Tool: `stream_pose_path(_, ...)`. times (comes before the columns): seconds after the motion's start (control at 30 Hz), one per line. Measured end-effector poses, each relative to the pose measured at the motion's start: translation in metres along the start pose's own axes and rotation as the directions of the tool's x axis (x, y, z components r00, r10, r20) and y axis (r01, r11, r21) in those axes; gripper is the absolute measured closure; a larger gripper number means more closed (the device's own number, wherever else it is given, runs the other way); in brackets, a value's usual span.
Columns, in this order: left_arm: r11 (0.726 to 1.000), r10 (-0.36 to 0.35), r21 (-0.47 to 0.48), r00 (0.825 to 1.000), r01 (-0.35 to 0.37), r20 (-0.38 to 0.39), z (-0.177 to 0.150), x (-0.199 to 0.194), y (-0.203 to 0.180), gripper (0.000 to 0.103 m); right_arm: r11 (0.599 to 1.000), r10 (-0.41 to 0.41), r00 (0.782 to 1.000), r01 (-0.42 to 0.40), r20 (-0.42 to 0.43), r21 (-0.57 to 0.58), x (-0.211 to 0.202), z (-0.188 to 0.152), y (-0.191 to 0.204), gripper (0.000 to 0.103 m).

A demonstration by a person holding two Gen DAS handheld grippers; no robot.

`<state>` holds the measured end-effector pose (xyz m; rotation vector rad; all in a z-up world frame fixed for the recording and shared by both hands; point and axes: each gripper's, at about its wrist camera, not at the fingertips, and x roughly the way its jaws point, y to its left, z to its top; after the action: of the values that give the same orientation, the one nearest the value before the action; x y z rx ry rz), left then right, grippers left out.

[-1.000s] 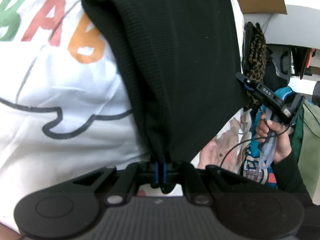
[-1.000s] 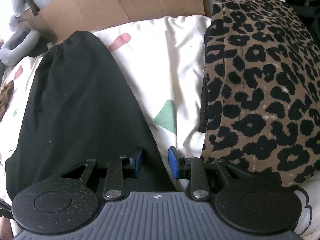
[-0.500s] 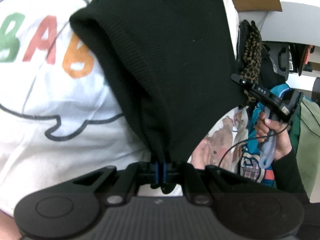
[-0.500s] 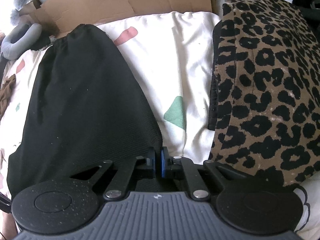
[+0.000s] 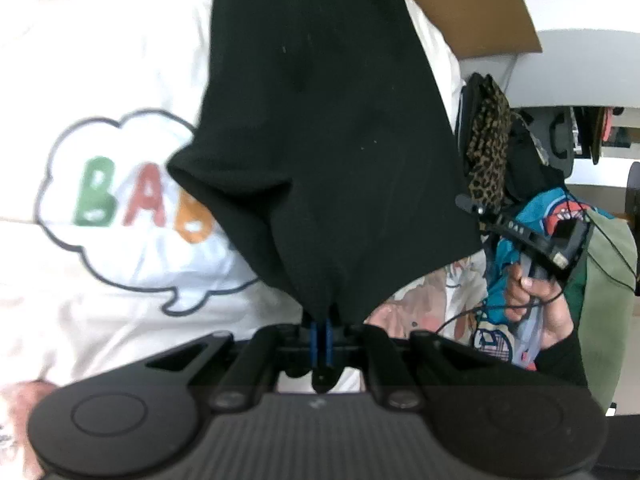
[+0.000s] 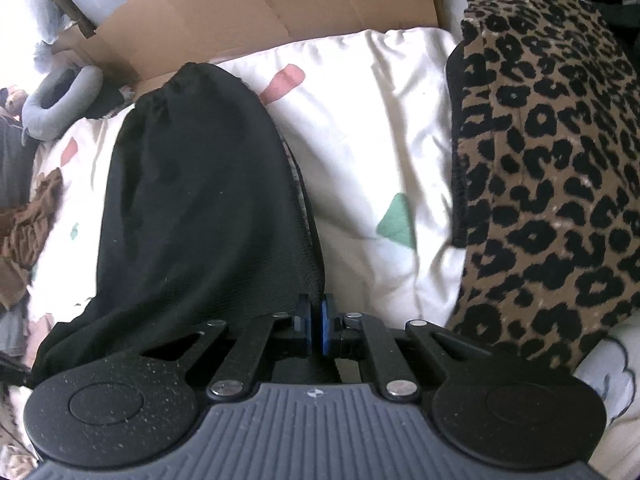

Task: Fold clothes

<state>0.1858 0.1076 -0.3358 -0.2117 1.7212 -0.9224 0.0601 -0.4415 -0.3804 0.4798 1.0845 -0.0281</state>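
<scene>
White bedding (image 6: 360, 128) printed with coloured shapes and a "BAB" speech bubble (image 5: 120, 208) spreads under everything, with brown cardboard (image 6: 260, 4) propped behind it. On it lies the black garment (image 6: 200, 208), its gathered far end still resting on the bedding near the cardboard while its near edge is off the surface. The left gripper (image 5: 322, 338) pinches one near corner with its blue pads pressed together on the cloth, and compared with a second ago the fabric hangs in a longer, steeper drape in front of that camera, the speech bubble sliding lower in view, so this corner has been lifted. The right gripper (image 6: 316, 328), whose jaws stood apart around the other near edge a second ago, has just closed; the pads now meet on the black cloth. With both near corners held, the garment looks ready to be carried over toward its far end for a fold. Beside it, to the right, sits a leopard-print garment (image 6: 552, 184), touching the bedding but clear of the black one. A grey ring-shaped cushion (image 6: 60, 100) lies far left.
</scene>
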Motion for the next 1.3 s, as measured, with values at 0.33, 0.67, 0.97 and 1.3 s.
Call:
stream_pose_path(0.33, 0.999, 0.048, -0.009, 0.999, -0.048, -0.010, -0.011, -0.025, 0.010, 0.099, 0.998, 0.063, 0.996, -0.064, -0.062, -0.010, -0.003, -0.022, 0.030, 0.101)
stream_pose_path(0.67, 0.990, 0.137, -0.031, 0.989, -0.139, -0.052, -0.014, -0.002, 0.057, 0.099, 0.999, 0.041, 0.990, -0.042, -0.138, -0.006, 0.027, -0.045, 0.037, 0.100)
stream_pose_path(0.97, 0.984, 0.173, -0.020, 0.983, -0.174, -0.064, -0.009, 0.011, 0.068, 0.099, 0.998, 0.062, 0.990, -0.062, -0.128, 0.006, 0.033, -0.049, 0.031, 0.084)
stream_pose_path(1.3, 0.981, 0.193, -0.019, 0.979, -0.195, -0.071, -0.004, 0.020, 0.071, 0.099, 0.990, 0.129, 0.990, -0.126, -0.060, 0.056, 0.050, -0.027, 0.014, 0.074)
